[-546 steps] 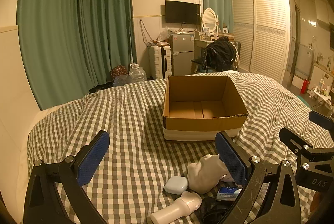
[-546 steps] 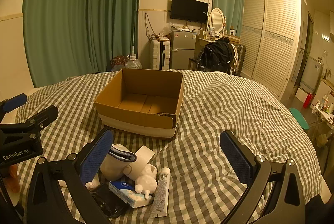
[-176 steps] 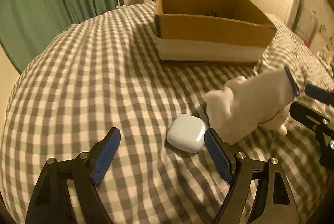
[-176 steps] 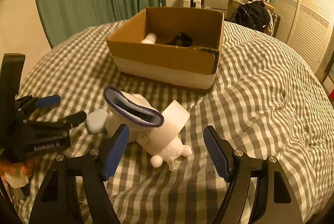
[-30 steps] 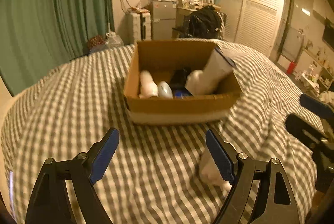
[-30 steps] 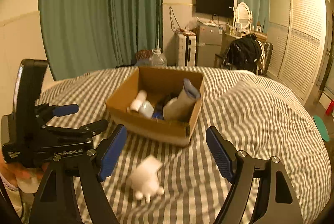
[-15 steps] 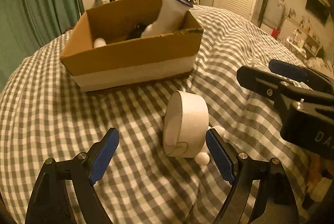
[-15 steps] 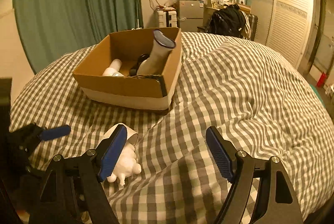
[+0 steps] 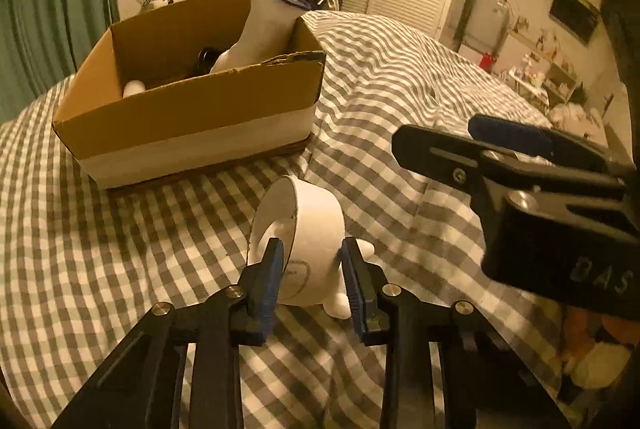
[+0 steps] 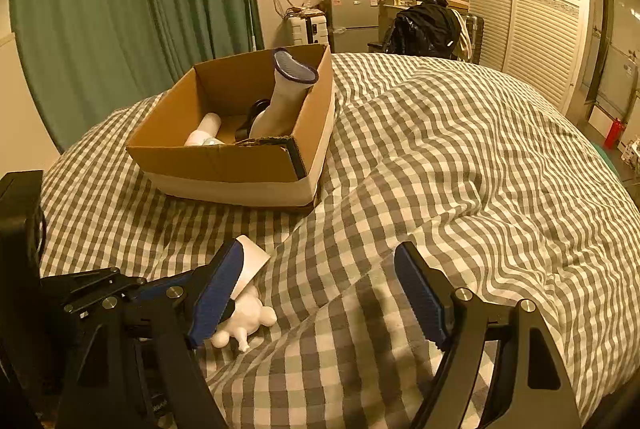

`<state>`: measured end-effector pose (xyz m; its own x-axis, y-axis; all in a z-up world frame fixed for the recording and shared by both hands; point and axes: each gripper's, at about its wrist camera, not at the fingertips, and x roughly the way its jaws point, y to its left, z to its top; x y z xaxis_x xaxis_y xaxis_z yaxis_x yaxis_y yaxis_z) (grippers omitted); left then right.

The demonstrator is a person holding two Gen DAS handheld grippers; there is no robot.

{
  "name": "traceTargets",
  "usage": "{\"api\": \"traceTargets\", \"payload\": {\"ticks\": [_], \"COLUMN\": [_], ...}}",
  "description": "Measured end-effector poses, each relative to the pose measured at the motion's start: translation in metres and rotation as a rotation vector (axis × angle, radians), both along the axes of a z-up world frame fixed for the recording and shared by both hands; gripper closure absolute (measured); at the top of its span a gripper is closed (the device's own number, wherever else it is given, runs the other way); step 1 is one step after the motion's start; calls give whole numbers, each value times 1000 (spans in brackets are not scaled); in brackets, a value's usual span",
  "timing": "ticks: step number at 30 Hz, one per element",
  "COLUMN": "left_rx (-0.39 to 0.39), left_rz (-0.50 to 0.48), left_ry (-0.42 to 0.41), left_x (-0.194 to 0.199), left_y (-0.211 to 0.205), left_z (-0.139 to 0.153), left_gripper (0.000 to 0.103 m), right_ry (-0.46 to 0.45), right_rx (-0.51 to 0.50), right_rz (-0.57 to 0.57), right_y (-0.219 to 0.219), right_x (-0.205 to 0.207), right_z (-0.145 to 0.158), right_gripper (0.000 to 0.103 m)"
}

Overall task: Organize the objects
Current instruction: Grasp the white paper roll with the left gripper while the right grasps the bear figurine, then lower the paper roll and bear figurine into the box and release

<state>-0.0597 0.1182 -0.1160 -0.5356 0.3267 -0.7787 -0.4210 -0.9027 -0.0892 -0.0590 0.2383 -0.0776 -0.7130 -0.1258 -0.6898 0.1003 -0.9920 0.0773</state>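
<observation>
A white figurine with a wide round ring on top [image 9: 308, 229] lies on the checked bedspread in front of the cardboard box [image 9: 192, 125]. My left gripper [image 9: 312, 269] is shut on it, one blue pad on each side of its ring. In the right wrist view the figurine [image 10: 248, 305] shows partly behind my left gripper. My right gripper [image 10: 320, 293] is open and empty above the bedspread, to the right of the figurine. The box [image 10: 224, 161] holds a white sock form with a dark rim [image 10: 284, 101], a white bottle [image 10: 206, 129] and a dark item.
The checked bedspread [image 10: 460, 165] rises in folds to the right of the box. Green curtains [image 10: 120, 9] hang behind. A fridge, a chair with a black bag [image 10: 428, 25] and white wardrobe doors stand beyond the bed.
My left gripper has moved in and closed on the white figurine. The right gripper has come closer beside it and stays open.
</observation>
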Motion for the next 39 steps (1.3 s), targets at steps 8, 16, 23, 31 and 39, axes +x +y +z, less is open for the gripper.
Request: {"api": "traceTargets", "payload": {"ticks": [8,16,23,31,39], "left_rx": [32,1,9,15,1], "left_rz": [112,221,237,250,267], "left_ry": [5,8,-32,-46,-38], "left_x": [-6,-16,-19,-13,10], "left_y": [-47,-88,-99,-103,-107], "left_z": [23,28,19,18,24], "left_gripper": [99,99,99,99,99], "right_ry": [10,-31,-231,-246,-134], "right_rx": [17,16,27,134,147], "right_rz": [17,193,267,262,285], "right_y": [-6,-45,-75,-92,-96], "right_x": [3,2,-28,-27,8], "right_z": [0,-10,-57,-72,-46], "right_gripper": [25,25,25,45,46]}}
